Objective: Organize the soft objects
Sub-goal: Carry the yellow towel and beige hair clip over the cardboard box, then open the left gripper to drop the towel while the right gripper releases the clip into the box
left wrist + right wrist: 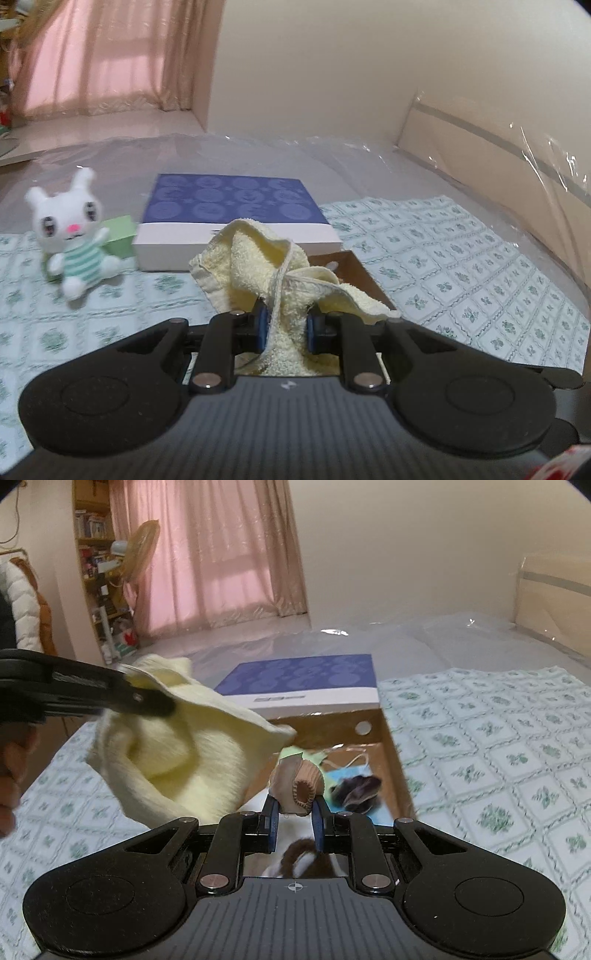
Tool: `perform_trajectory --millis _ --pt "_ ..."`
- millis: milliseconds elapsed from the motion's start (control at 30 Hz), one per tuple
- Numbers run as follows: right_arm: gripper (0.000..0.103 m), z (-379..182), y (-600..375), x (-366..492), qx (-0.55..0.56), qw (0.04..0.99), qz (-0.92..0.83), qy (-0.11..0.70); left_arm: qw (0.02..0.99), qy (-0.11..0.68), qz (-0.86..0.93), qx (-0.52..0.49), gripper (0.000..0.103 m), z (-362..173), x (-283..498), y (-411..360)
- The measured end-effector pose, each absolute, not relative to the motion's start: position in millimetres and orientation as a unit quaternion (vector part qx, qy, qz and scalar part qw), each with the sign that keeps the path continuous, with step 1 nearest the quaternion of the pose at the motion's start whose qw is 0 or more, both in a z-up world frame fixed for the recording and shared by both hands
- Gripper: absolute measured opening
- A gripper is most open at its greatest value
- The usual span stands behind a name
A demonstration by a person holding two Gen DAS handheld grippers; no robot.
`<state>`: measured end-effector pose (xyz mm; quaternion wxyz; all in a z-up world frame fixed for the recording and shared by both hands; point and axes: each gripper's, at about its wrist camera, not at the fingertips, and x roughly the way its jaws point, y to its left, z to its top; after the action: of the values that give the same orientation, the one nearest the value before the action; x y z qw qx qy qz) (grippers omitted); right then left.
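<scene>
In the left wrist view my left gripper [286, 328] is shut on a pale yellow towel [258, 254], which bunches up and drapes over the blue pads. The right wrist view shows that left gripper [155, 700] coming in from the left, with the towel [177, 764] hanging over the near left corner of an open cardboard box [400, 764]. My right gripper [295, 814] is shut on a tan knitted soft piece [304, 786], like a small sock, above the box. Brown and white fur [295, 858] shows below the fingers. A white bunny plush [70, 236] sits on the bedspread at left.
A blue patterned box [236, 206] lies behind the cardboard box [369, 280], with a green box [120, 236] behind the bunny. Inside the cardboard box are a blue face mask [351, 775], a dark cloth [356, 790] and a green item [293, 753]. A hand [11, 775] shows at left.
</scene>
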<state>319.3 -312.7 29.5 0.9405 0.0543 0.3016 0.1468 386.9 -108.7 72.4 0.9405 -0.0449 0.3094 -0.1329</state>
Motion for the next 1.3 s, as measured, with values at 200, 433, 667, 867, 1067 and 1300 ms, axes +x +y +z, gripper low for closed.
perform_trajectory --millis 200,433,667,867,1067,1300 --pt "0.019 21 -326 354 0.046 0.941 0.133 0.308 0.932 0.332 -0.144 -0.027 0.017 48 430 -149" --pt "0.019 3 -341 386 0.048 0.939 0.115 0.32 0.928 0.346 -0.135 -0.013 0.017 13 476 -171" --pt "0.019 -15 -346 400 0.04 0.934 0.118 0.333 0.897 0.411 -0.16 0.014 0.018 -39 492 -181" --pt "0.019 -27 -350 406 0.041 0.931 0.116 0.344 0.893 0.425 -0.147 0.018 0.018 -61 502 -180" --pt "0.019 -31 -349 409 0.041 0.93 0.114 0.348 0.894 0.426 -0.138 0.02 0.018 -62 513 -178" --pt "0.019 -30 -349 404 0.042 0.929 0.116 0.348 0.898 0.413 -0.146 0.025 0.03 -49 496 -177"
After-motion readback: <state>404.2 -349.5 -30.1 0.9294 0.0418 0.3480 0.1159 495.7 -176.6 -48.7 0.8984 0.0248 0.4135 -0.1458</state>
